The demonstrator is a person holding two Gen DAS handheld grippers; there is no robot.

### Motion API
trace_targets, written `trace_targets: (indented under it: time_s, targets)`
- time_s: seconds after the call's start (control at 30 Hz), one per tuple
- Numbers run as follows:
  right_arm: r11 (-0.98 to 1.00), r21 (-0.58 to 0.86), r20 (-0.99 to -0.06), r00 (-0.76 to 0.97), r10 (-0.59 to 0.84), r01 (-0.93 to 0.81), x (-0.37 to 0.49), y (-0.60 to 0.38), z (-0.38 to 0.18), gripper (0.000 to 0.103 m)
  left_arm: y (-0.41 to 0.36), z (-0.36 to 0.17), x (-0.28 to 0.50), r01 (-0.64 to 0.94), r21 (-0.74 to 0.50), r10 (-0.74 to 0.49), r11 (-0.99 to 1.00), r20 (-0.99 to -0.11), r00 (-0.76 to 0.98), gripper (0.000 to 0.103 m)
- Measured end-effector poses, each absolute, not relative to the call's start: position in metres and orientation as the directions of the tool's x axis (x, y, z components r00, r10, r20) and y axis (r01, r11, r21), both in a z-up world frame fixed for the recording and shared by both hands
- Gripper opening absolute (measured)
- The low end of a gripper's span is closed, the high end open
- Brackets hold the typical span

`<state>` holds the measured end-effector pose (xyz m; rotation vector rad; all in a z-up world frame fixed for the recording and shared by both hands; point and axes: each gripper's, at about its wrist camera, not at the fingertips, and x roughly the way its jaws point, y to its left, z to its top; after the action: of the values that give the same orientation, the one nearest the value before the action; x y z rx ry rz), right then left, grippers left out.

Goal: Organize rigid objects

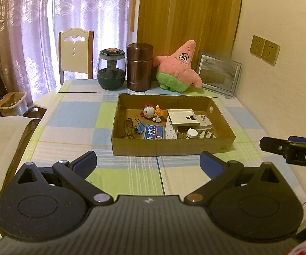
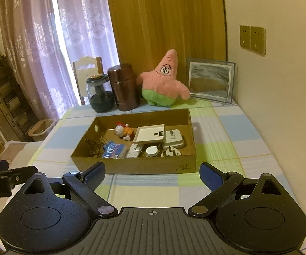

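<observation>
A shallow cardboard box (image 1: 170, 148) (image 2: 131, 165) sits mid-table on a checked cloth. Inside lie a small cartoon figure (image 1: 150, 111) (image 2: 123, 131), a white tray-like lid (image 1: 181, 116) (image 2: 149, 135), a white plug adapter (image 1: 204, 121) (image 2: 174, 138), a blue pack (image 1: 154, 132) (image 2: 114, 151), a blue binder clip (image 1: 139, 127), a dark metal trinket (image 1: 128, 128) (image 2: 93, 146) and a white round cap (image 1: 191, 132) (image 2: 152, 150). My left gripper (image 1: 148, 161) hovers open before the box, nothing between its fingers. My right gripper (image 2: 152, 173) is likewise open and empty, near the box's front wall.
Along the table's far edge stand a dark glass jar (image 1: 111, 70) (image 2: 99, 94), a brown canister (image 1: 139, 67) (image 2: 125, 87), a pink star plush (image 1: 179, 68) (image 2: 163, 82) and a framed picture (image 1: 219, 73) (image 2: 210, 80). A chair (image 1: 76, 53) stands behind. The wall lies to the right.
</observation>
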<state>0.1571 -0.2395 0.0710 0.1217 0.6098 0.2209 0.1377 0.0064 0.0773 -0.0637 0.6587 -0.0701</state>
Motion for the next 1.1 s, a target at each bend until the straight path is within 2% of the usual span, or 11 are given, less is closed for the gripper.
trace_targets:
  time_s: [0.3, 1.1]
  targets:
    - [0.972, 0.163, -0.539, 0.810, 0.232, -0.171, 0.117, -0.240, 0.080, 0.093, -0.004, 0.083, 0.101, 0.048, -0.071, -0.081, 0.996, -0.608, 0.789, 0.101]
    - [0.978, 0.128, -0.612, 0.764, 0.207, -0.163, 0.033, -0.243, 0.053, 0.093, -0.006, 0.068, 0.022, 0.030, -0.048, -0.053, 0.998, -0.632, 0.773, 0.101]
